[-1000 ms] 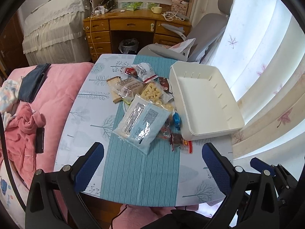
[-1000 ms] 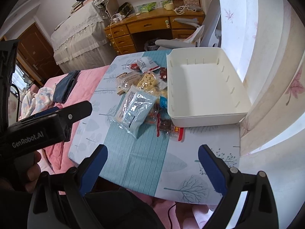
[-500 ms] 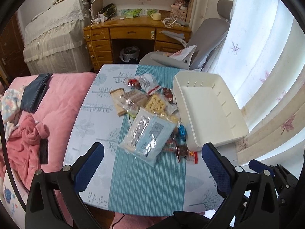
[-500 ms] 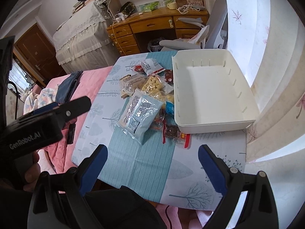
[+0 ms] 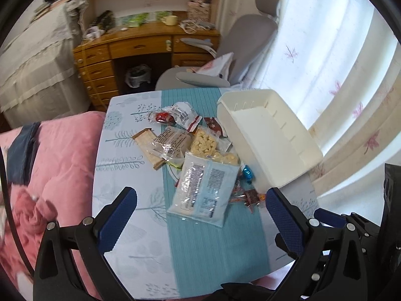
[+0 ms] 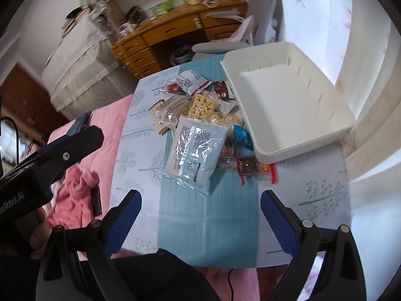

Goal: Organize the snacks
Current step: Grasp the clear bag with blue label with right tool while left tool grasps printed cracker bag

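A pile of snack packets lies on the teal runner of a small table (image 5: 120,165). Nearest is a large pale blue packet (image 5: 204,190) (image 6: 194,150). Behind it are a yellow puffed-snack bag (image 5: 204,140) (image 6: 203,104), a clear bag with a brown label (image 5: 170,140), a white and red packet (image 5: 184,115) and small red and blue wrapped sweets (image 5: 246,173). An empty white bin (image 5: 265,135) (image 6: 295,102) stands to the right of the pile. My left gripper (image 5: 200,223) and right gripper (image 6: 200,215) are open and empty, held above the table's near edge.
A pink bed (image 5: 50,165) borders the table on the left. A wooden desk (image 5: 140,50) and a grey chair (image 5: 225,65) stand behind. Curtains (image 5: 338,75) hang at the right. The left gripper's body (image 6: 47,160) shows at the left of the right wrist view.
Both grippers have pulled back and tilted, so the table and snacks sit lower and smaller in view. Nothing on the table has moved. Both grippers stayed open.
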A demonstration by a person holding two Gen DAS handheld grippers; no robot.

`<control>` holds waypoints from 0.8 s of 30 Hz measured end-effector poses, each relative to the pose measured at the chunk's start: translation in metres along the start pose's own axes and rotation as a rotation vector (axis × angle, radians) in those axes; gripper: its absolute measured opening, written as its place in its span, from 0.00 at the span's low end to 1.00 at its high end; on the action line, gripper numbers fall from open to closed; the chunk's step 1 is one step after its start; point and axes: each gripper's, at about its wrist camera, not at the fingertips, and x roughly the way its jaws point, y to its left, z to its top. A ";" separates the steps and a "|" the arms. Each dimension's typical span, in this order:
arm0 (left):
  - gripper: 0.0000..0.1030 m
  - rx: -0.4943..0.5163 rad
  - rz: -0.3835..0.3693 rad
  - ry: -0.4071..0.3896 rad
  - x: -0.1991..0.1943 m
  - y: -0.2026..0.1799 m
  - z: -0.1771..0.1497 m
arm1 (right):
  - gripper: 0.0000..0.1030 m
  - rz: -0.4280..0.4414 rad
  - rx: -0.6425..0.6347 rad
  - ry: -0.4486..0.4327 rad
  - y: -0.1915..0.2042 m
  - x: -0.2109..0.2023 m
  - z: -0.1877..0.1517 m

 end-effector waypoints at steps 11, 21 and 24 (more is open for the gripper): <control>0.99 0.112 -0.057 0.116 0.060 0.064 0.047 | 0.94 -0.041 0.226 0.017 0.023 0.060 -0.004; 0.99 0.103 -0.030 0.280 0.170 0.080 0.084 | 0.92 0.024 0.383 0.141 -0.008 0.143 -0.010; 0.99 0.081 -0.031 0.334 0.207 0.079 0.090 | 0.88 0.060 0.419 0.166 -0.019 0.164 -0.011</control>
